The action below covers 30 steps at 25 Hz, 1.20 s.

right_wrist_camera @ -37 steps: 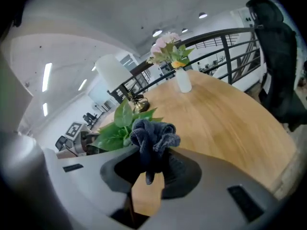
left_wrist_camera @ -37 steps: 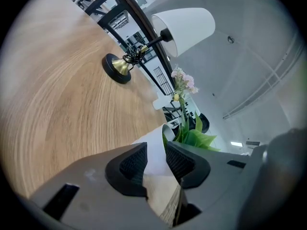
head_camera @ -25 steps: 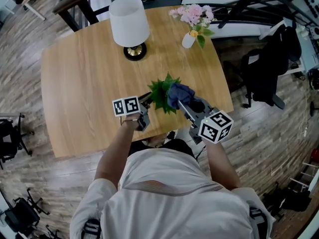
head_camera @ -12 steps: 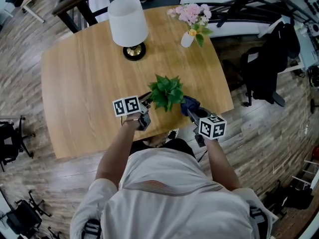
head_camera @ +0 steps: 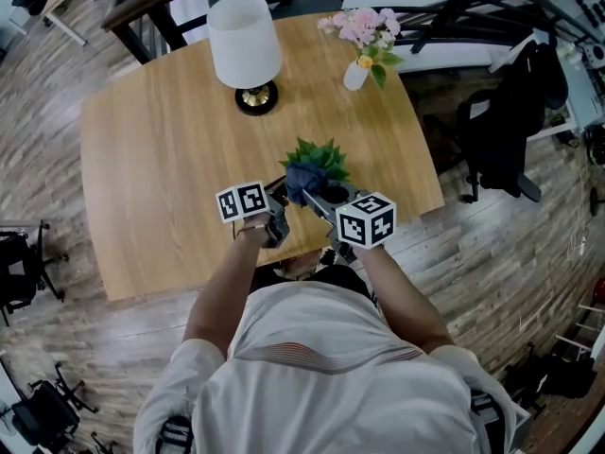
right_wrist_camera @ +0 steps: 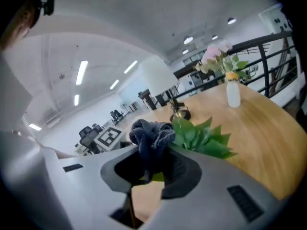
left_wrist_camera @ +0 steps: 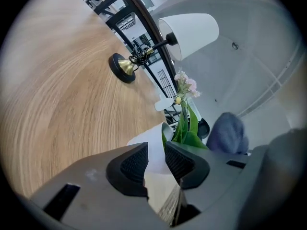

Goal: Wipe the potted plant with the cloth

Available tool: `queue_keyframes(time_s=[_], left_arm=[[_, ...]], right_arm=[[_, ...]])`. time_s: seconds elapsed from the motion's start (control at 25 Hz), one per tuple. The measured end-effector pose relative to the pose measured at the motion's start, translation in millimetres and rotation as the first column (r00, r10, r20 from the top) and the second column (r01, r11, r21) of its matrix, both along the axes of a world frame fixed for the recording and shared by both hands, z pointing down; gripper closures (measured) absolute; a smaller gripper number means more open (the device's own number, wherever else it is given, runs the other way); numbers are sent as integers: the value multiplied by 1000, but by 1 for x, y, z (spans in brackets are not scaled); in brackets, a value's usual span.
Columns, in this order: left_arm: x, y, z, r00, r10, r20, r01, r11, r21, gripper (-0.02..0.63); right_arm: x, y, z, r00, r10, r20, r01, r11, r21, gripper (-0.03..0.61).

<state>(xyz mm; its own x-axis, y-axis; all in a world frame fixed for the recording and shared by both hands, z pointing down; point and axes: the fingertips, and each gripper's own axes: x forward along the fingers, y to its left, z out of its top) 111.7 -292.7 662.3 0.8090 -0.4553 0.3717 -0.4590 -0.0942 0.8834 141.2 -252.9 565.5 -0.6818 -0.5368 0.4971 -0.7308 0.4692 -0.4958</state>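
A small green potted plant [head_camera: 321, 156] stands near the front edge of the wooden table [head_camera: 151, 178]. My left gripper [head_camera: 274, 201] is at its left. In the left gripper view, the wall of the white pot [left_wrist_camera: 154, 145] fills the gap of that gripper [left_wrist_camera: 154, 159], whose jaws are closing and whose pads touch it. My right gripper [head_camera: 307, 195] is shut on a bunched dark blue cloth [head_camera: 301, 178], which rests against the near-left leaves. In the right gripper view, the cloth [right_wrist_camera: 151, 137] sticks up from the gripper [right_wrist_camera: 153, 164] beside the leaves [right_wrist_camera: 201, 139].
A white-shaded lamp [head_camera: 244, 41] on a dark round base stands at the back of the table. A small white vase of pink flowers [head_camera: 364, 45] stands at the back right. A dark chair with a jacket [head_camera: 510, 126] is off the table's right side. A railing runs behind.
My right gripper carried the cloth off the plant's top to its right side, then swung back left and down onto the near-left leaves. The left gripper stayed at the pot.
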Motion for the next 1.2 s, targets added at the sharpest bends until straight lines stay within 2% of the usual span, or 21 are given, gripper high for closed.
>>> queue_keyframes(time_s=[0.08,0.28,0.44,0.6,0.68,0.76,0.84,0.92,1.08,1.2], left_arm=[[0,1,1,1000,-8,-17,7,1000,-9,503],[0,0,0,1000,-5,-11,5,1000,3,503],[1,0,-1,1000,2,8,-2,1000,25,503],[-3,-2,-10,999,-22,29,20,998,53,503],[-15,-4,-20,995,-49,88,41,995,89,503],[-36,-7,-35,973,-93,209,57,984,170,503],[-55,-10,-60,938,-140,317,46,957,286,515],[-67,-14,-95,911,-185,369,23,915,402,552],[-79,-16,-171,878,-268,398,-20,809,588,570],[-85,-13,-229,866,-331,375,-27,718,696,579]], right_arm=[[4,7,26,996,-23,-82,17,997,-71,436],[49,45,66,953,-58,-296,27,994,-108,436],[91,65,82,943,19,-331,-75,985,-158,434],[137,67,80,912,115,-394,-187,971,-150,434],[161,62,67,899,197,-392,-260,959,-116,434],[179,49,40,886,289,-361,-323,946,-36,434],[189,32,2,874,369,-317,-362,928,83,434],[194,16,-40,863,430,-266,-384,900,208,435],[190,-7,-114,855,485,-183,-392,835,386,435],[180,-17,-158,863,482,-150,-364,800,476,434]])
